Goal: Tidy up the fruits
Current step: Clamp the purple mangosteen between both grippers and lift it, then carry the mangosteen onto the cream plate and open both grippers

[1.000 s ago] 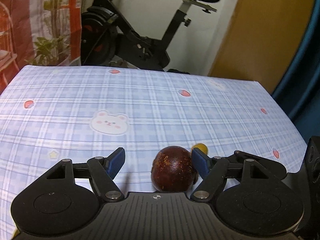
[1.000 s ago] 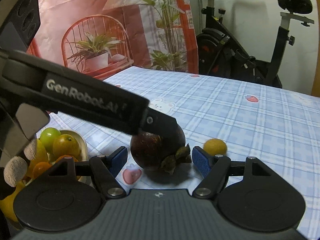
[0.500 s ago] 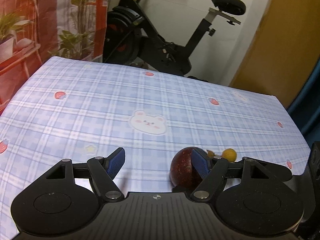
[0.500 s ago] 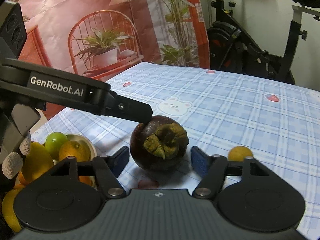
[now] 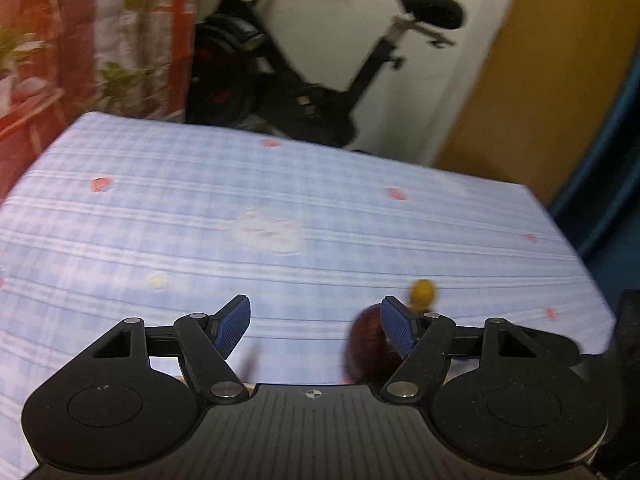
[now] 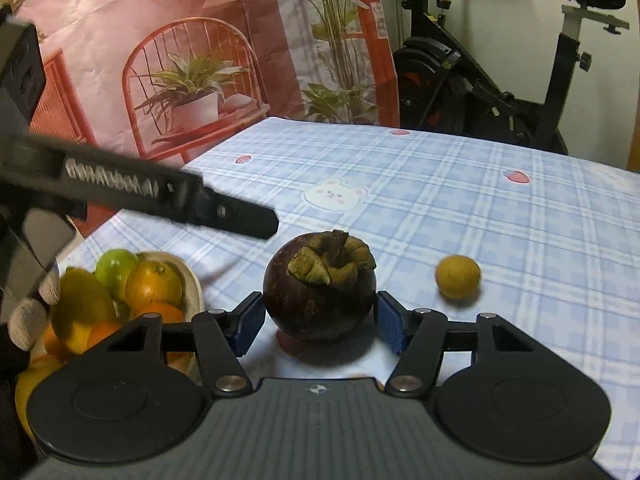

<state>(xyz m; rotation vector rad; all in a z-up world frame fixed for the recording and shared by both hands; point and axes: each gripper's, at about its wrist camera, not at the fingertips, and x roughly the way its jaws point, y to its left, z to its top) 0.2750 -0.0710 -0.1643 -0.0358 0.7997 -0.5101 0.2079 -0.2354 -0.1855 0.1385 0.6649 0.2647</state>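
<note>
A dark purple mangosteen (image 6: 320, 298) with a green-brown cap sits upright on the checked cloth, between the blue pads of my right gripper (image 6: 319, 322), whose jaws stand at its sides; contact is unclear. A small yellow fruit (image 6: 457, 282) lies on the cloth to its right. A bowl (image 6: 190, 284) at the left holds a green fruit, oranges and yellow fruits. My left gripper (image 5: 316, 330) is open and empty; the mangosteen (image 5: 366, 350) shows blurred behind its right pad, the yellow fruit (image 5: 422, 292) just beyond. The left gripper's body (image 6: 132, 192) reaches in above the bowl.
The blue checked tablecloth (image 6: 460, 200) with bear and strawberry prints covers the table. An exercise bike (image 6: 500, 92) stands behind its far edge, a printed backdrop (image 6: 180, 60) to the left. The cloth's right edge (image 5: 568, 248) drops off near a blue curtain.
My left gripper has drawn away to the left of the mangosteen and its view is motion-blurred. My right gripper has closed in around the mangosteen, which has turned cap up.
</note>
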